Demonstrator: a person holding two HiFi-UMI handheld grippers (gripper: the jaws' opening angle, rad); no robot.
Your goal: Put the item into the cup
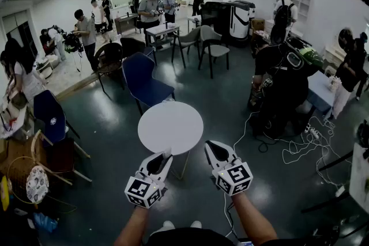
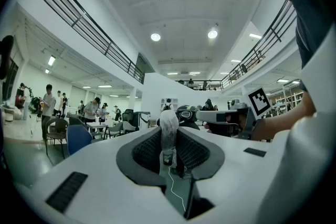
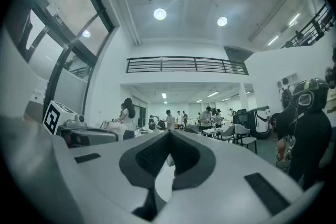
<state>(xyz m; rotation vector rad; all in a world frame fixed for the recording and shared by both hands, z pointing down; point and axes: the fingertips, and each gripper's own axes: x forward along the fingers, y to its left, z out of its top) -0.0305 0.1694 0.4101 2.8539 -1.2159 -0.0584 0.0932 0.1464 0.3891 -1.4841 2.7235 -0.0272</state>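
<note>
Two grippers were in the head view, both held level at the near edge of the round white table (image 1: 173,131). I found the left gripper (image 1: 165,154) clenched on the item (image 2: 168,126). In the left gripper view it was a pale, soft-looking piece that stood upright between the dark ribbed pads and rose above them. Both pads pressed on its lower part. In the head view only a small white tip of it showed at that gripper's nose, level with the table's near rim. The right gripper (image 1: 210,147) was closed. In its own view the jaw tips met and nothing lay between them, and the white table top showed through the gap beneath. The two grippers were side by side and apart from each other. A small clear cup (image 1: 168,100) stood at the table's far rim, well apart from both grippers, and it was too small for me to inspect its contents. A blue chair (image 1: 140,79) stood just beyond that rim
</note>
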